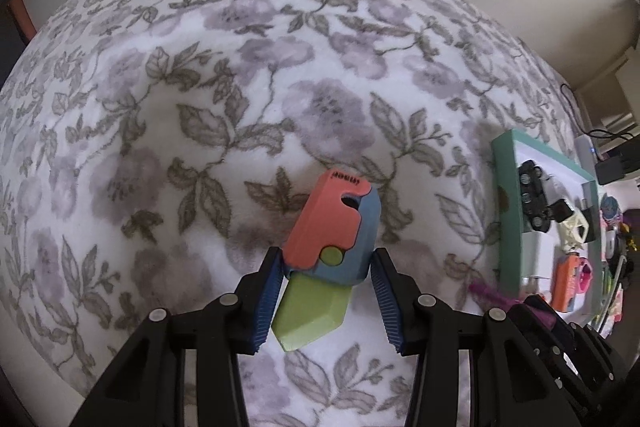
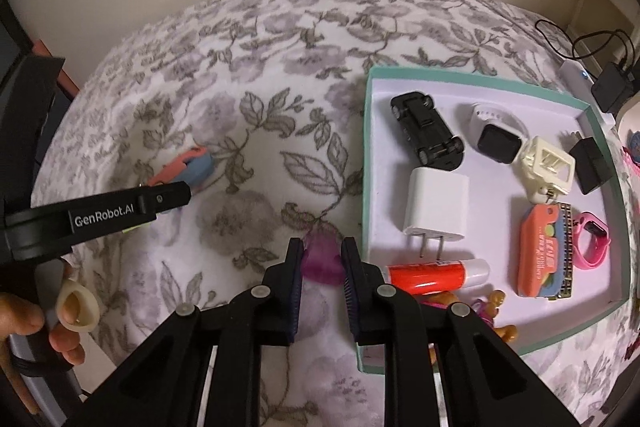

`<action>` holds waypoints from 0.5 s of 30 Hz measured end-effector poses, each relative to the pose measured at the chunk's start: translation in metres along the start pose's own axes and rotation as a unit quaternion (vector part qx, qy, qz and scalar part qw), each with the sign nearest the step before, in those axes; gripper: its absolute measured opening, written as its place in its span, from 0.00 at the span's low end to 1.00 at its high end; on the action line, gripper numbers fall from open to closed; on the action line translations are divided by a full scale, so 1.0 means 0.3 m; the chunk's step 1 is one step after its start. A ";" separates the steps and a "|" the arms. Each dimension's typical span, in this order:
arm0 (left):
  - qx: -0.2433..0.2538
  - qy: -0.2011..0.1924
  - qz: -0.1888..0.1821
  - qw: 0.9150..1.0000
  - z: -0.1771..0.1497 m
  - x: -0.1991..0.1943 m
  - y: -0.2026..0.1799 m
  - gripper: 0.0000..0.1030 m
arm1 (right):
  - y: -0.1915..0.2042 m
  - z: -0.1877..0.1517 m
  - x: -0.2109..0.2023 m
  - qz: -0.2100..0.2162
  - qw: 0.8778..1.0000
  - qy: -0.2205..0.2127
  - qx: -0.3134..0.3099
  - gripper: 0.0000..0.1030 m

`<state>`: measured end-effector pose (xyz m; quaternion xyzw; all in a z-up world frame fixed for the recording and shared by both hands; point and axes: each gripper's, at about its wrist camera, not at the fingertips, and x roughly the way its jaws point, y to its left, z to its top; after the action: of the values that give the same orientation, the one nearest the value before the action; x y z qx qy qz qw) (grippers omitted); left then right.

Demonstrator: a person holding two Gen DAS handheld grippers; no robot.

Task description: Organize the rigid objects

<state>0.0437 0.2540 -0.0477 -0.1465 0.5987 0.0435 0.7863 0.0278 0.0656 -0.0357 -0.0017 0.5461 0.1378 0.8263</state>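
Observation:
A toy with a coral and blue body and a lime green blade (image 1: 328, 227) lies on the floral blanket (image 1: 200, 107). My left gripper (image 1: 326, 255) is open, its blue pads on either side of the toy's lower end; the right pad stands slightly clear of it. In the right wrist view the toy (image 2: 192, 167) lies at the left behind the left gripper (image 2: 172, 195). My right gripper (image 2: 322, 251) is shut on a small translucent purple piece (image 2: 322, 265), just left of the teal tray (image 2: 366, 155). That purple piece (image 1: 484, 293) also shows beside the tray (image 1: 506, 211).
The tray holds a black toy car (image 2: 426, 135), white charger (image 2: 436, 211), smartwatch (image 2: 498, 141), cream frame (image 2: 548, 163), black adapter (image 2: 590, 163), glue stick (image 2: 432, 273), coral pack (image 2: 546, 255) and pink watch (image 2: 592, 239). A hand (image 2: 40, 319) grips the left tool. Cables (image 2: 592, 43) lie at the far right.

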 end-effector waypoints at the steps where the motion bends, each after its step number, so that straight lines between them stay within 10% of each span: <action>1: 0.001 -0.003 0.000 1.000 0.000 -0.007 -0.003 0.46 | 0.003 0.007 -0.002 0.002 1.000 -0.002 0.002 0.19; 15: 0.016 -0.047 -0.001 0.999 0.017 -0.106 -0.064 0.46 | -0.037 0.048 -0.075 0.033 0.999 -0.038 0.019 0.15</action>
<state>0.0443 0.2405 -0.0128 -0.1324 0.5617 0.0395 0.8157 0.0353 0.0520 -0.0111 0.0376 0.5167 0.1544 0.8413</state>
